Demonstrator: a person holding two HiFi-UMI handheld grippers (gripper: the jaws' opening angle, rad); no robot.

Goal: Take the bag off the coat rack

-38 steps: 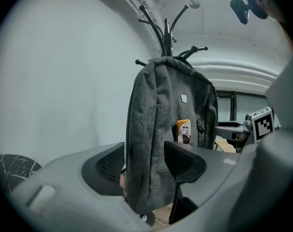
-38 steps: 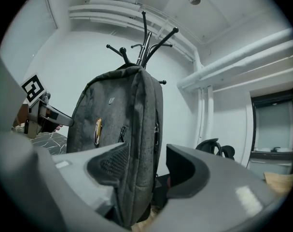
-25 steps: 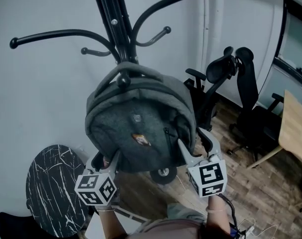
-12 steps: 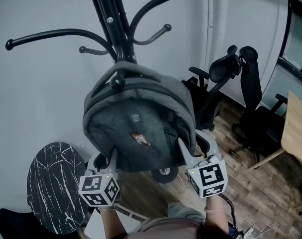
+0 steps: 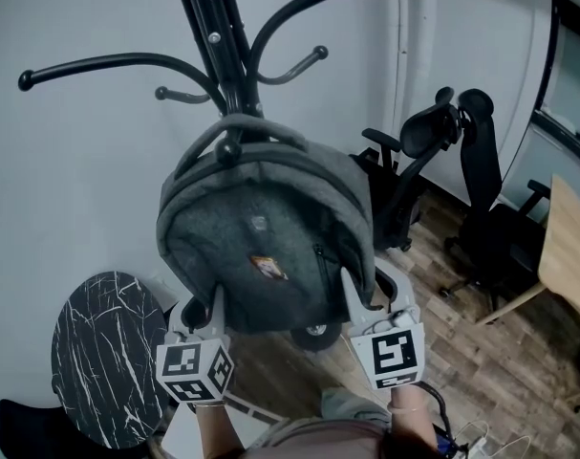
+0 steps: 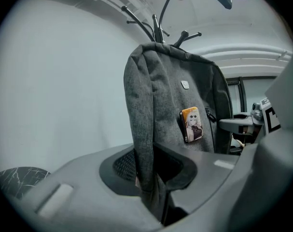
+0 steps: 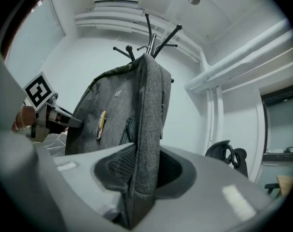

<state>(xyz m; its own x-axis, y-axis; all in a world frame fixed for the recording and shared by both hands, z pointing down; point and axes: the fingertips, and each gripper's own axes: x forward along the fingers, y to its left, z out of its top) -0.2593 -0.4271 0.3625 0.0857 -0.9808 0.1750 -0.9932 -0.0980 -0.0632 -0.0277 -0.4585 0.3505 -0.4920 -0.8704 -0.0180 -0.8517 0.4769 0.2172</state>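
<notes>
A grey backpack (image 5: 261, 247) hangs by its top handle (image 5: 234, 130) from a hook of the black coat rack (image 5: 218, 46). A small orange badge (image 6: 191, 124) is pinned to its front. My left gripper (image 5: 199, 306) is under the bag's lower left side. Its jaws are closing, and a fold of the grey fabric (image 6: 146, 163) is pinched between them. Under the lower right side is my right gripper (image 5: 374, 290). Its jaws are closing too, with the bag's edge (image 7: 139, 178) squeezed between the pads.
A round black marble-pattern table (image 5: 103, 352) stands at the lower left. Black office chairs (image 5: 461, 170) are at the right, near a wooden desk (image 5: 569, 247). The white wall is right behind the rack, and the floor (image 5: 481, 361) below is wood.
Both grippers' jaws have narrowed onto the bag's lower edges. The two marker cubes have dropped slightly in the head view. The bag still hangs on its hook.
</notes>
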